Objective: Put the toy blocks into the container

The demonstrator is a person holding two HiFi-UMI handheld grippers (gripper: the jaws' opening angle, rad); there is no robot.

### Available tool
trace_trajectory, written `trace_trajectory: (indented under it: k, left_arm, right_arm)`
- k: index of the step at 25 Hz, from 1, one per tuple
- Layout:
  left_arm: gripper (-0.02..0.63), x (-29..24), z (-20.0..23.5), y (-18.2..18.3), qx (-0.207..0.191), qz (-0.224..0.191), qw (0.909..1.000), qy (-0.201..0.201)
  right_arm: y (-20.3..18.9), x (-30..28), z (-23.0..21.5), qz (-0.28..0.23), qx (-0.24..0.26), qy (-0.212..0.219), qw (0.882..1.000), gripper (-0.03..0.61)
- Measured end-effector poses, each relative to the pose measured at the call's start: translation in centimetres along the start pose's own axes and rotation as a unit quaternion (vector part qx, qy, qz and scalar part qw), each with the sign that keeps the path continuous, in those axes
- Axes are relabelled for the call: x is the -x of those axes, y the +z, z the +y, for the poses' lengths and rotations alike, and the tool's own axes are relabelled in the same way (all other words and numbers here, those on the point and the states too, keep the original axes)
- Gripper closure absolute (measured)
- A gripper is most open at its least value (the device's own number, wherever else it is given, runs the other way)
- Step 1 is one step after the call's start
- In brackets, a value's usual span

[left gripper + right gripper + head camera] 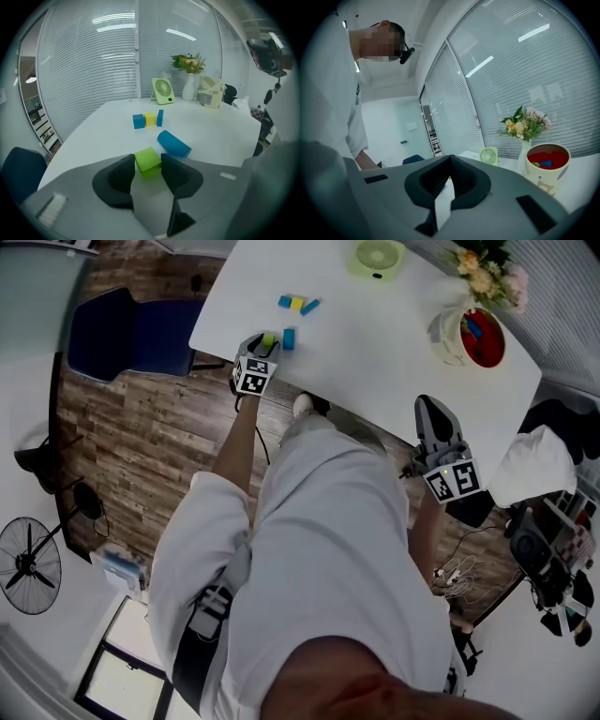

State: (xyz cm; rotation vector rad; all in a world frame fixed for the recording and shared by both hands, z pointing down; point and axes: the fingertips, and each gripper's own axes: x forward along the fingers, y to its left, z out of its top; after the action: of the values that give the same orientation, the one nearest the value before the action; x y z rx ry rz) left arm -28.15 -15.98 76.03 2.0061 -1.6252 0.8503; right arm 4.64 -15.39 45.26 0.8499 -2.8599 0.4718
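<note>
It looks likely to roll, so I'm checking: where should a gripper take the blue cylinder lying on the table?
Probably mid-length on the blue cylinder, from above, jaws straddling its round flanks across the long axis. It lies on its side, so the ends face sideways, and the green block sits close beside one end.

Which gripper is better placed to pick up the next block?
Left. The left gripper is down at the table with its jaws against the sides of the green block. The right gripper is shut, empty, and far from the loose blocks.
</note>
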Motion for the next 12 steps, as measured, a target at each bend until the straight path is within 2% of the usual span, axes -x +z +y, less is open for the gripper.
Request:
trace_trajectory:
  k: [3, 6, 12]
  left_arm:
    - [0.457, -0.1, 0.6, 0.3, 0.005, -0.012, 0.9999, 0.001]
    - [0.457, 1.0, 1.2, 1.2, 0.037, -0.029, 0.9989, 0.004]
    - [0.457, 5.0, 1.6, 6.8, 0.074, -0.127, 0.9891, -0.002]
  right_arm:
    - [0.0, -0.4, 0.2, -0.001, -0.001, 0.002, 1.000, 0.577]
    - [-0.4, -0.8, 0.4, -0.001, -0.006, 0.009, 1.000, 0.577]
    - [-1.2, -1.6, 0.3, -0.008, -0.024, 0.024, 0.999, 0.577]
